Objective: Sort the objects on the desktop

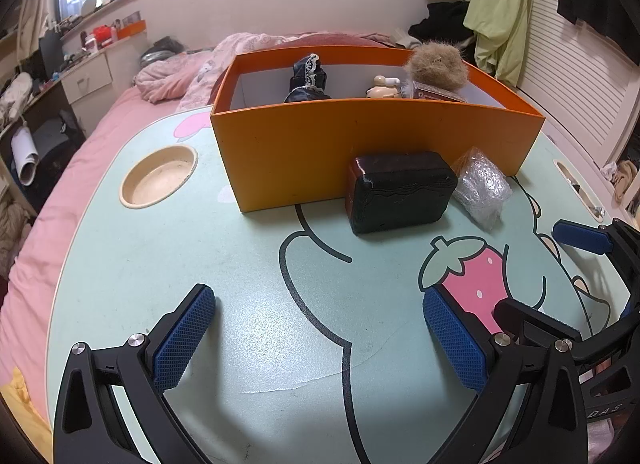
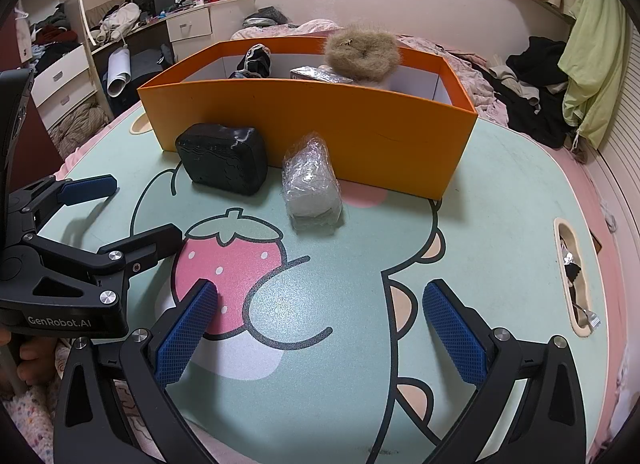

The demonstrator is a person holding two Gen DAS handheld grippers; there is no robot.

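Hovering low in frame, left gripper [image 1: 320, 336] and right gripper [image 2: 320, 328] gape empty; black case [image 1: 400, 191], plastic-wrapped bundle [image 1: 482, 187] touch orange box [image 1: 360, 151] at center.

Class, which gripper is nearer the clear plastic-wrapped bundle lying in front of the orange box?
Right, though only slightly. The right gripper faces the clear plastic-wrapped bundle almost straight ahead; the left gripper sits off to its left, open, facing the black case.

case [image 1: 400, 191] left of packet [image 1: 482, 187], box [image 1: 360, 147] behind both
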